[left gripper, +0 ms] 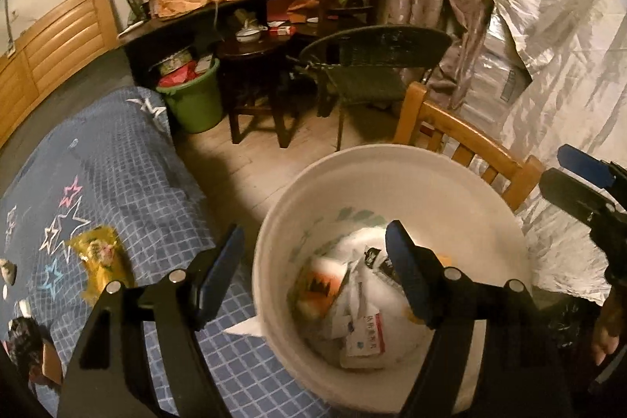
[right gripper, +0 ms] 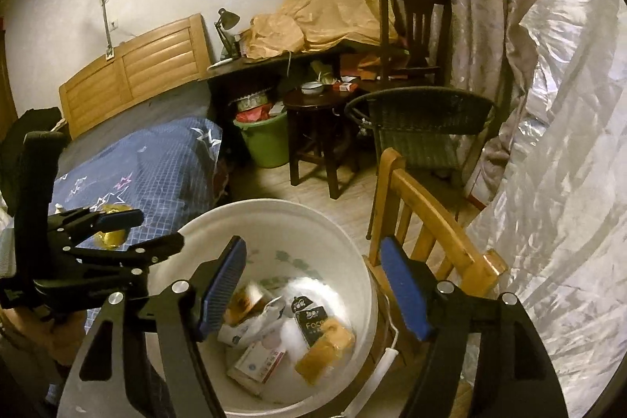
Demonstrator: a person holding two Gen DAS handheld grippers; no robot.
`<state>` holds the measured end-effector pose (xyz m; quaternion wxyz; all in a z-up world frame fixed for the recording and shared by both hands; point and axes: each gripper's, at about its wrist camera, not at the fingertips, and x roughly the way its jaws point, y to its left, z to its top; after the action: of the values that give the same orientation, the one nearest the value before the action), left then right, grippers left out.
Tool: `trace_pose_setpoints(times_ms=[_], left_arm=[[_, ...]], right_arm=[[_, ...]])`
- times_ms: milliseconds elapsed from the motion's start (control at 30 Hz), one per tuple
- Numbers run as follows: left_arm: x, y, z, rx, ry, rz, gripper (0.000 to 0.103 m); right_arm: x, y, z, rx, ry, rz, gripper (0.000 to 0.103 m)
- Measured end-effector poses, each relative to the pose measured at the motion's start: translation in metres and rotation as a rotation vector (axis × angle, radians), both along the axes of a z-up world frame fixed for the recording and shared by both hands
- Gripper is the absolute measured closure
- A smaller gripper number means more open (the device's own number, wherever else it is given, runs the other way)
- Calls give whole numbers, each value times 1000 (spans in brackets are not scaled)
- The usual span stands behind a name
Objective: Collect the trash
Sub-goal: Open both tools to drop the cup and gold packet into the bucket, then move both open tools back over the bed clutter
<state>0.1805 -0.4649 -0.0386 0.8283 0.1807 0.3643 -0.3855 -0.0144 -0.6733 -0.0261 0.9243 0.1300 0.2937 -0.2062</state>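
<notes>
I have both grippers hovering at the white bucket (left gripper: 395,183), which stands on the floor against the side of the bed (left gripper: 129,159) and already holds crumpled wrappers and packets (right gripper: 274,332). The left gripper (left gripper: 313,281) has its jaws standing wide apart with nothing between the pads; one finger is over the blue checked bedding, the other over the bucket's mouth. The right gripper (right gripper: 309,285) is likewise spread wide and empty, its jaws bracketing the far half of the bucket, with a wooden chair (right gripper: 427,222) just beside it on the right. The remaining item I can identify as trash is the yellow wrapper (left gripper: 104,257), lying flat on the bedding near the bed's edge. It sits to the left of the left gripper's jaws and slightly forward of them, well apart from the bucket rim. Its long axis appears to run roughly along the direction the left gripper points, though the fisheye distortion makes this uncertain. In the right wrist view the same wrapper is partly hidden behind the left gripper's body. I judge the left hand to be the nearer one by a clear margin; the right would have to cross over the bucket and its partner to reach. The coming move therefore calls for swinging the left jaws leftward over the bedding, straddling the wrapper across its narrow dimension.
</notes>
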Motion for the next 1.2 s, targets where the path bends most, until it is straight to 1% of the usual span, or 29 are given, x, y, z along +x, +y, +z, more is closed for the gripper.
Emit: trace_pose_setpoints(times_ms=[67,200,267,367,533,767,900,1033,1100,1200], left_arm=[[0,10,-2,4,-8,24,31],[-1,40,-5,-9,-29,67,28],[-1,61,-7,-16,-36,96,27],[0,96,-9,-40,-15,132,27],[-2,157,-16,-64,4,201,26],[-9,244,-23,-101,6,293,24],[-12,294,-31,-120,30,359,24],[-15,341,-41,-119,32,427,24],[-15,364,-45,-125,36,467,24],[-7,406,-54,-149,58,551,24]], right_arm=[[-2,5,-2,-1,-5,-5,34],[-7,20,-2,-5,-42,-1,35],[-7,32,-2,-7,-65,13,35],[-3,54,-4,-9,-81,42,35],[13,97,-10,19,-80,115,35],[50,173,-39,102,-20,243,35],[74,220,-54,138,16,309,35],[105,263,-65,194,43,376,35],[126,289,-70,238,55,421,35],[155,327,-71,279,64,499,35]])
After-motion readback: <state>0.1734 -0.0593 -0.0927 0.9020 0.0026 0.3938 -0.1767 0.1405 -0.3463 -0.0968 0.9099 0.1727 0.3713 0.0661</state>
